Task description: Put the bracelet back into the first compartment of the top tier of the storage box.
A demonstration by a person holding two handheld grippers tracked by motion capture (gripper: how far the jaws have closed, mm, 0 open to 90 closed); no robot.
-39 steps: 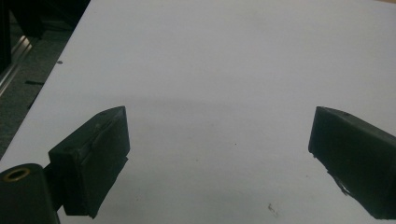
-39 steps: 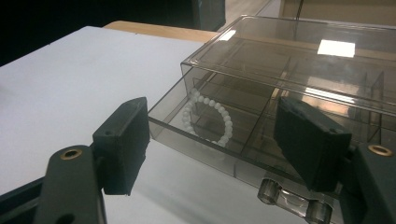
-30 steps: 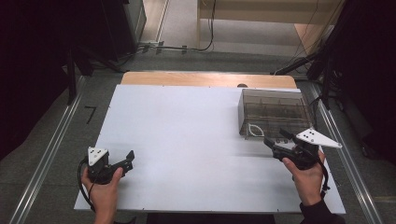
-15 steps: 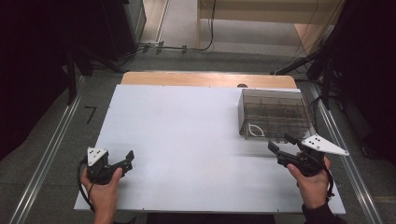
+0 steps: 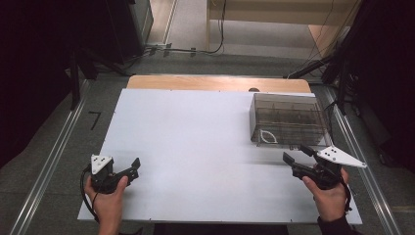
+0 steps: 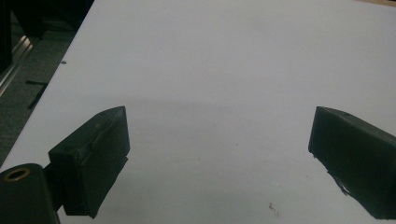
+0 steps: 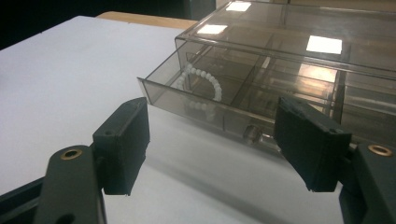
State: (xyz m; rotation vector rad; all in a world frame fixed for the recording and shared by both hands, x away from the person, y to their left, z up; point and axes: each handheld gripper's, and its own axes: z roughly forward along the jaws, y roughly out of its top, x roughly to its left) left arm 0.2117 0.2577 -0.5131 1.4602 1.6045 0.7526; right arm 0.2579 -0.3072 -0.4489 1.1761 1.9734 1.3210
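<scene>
While no writing is legible, both the left gripper (image 5: 131, 168) and the right gripper (image 5: 297, 154) gape empty, with the box (image 5: 288, 119) at one o'clock.

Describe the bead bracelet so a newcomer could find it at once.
On the white table, look at the smoky clear box at its far right. Its bottom drawer is pulled slightly out toward the right gripper. The bracelet is the loop of white beads in the drawer's corner compartment; the other compartments look empty.
</scene>
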